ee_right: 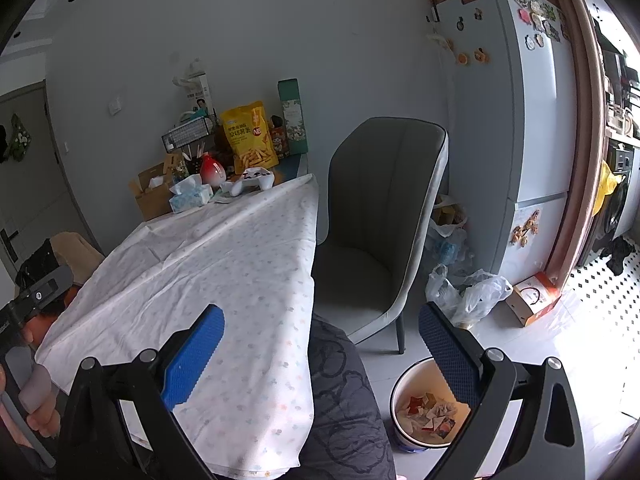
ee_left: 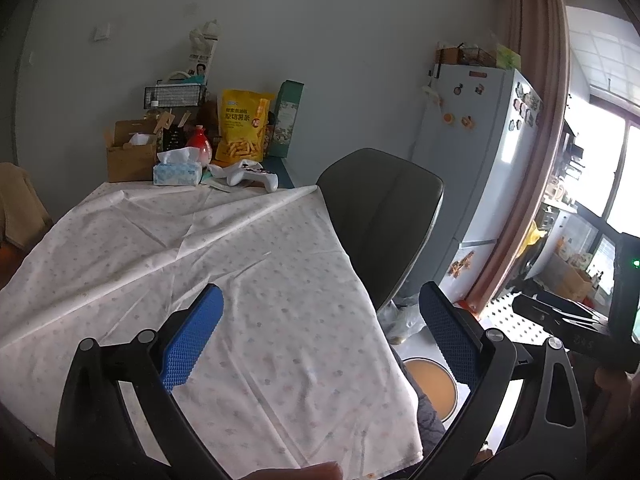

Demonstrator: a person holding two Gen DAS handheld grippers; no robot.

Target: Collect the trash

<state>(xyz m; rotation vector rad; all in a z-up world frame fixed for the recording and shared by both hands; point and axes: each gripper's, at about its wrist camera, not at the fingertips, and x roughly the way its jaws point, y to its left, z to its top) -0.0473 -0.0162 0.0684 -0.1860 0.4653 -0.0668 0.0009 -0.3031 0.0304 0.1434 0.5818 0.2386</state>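
A cloth-covered table [ee_right: 224, 248] shows no scraps on its open part. Trash [ee_right: 430, 410] sits in the bin [ee_right: 400, 436] on the floor by the table's corner, probably for easy dropping. Left gripper [ee_left: 320, 328] and right gripper [ee_right: 320, 344] gape wide, holding nothing.

We are in a home, in a dining corner. A table [ee_right: 224, 264] under a dotted cloth stands by a padded chair [ee_right: 380, 216], with a snack bag [ee_right: 250, 136], tissues [ee_right: 190, 196] and a game controller [ee_right: 252, 182] at its far end. Beside it, a fridge [ee_right: 532, 120] carries magnets, and a bin [ee_right: 424, 408] sits on the tiled floor.
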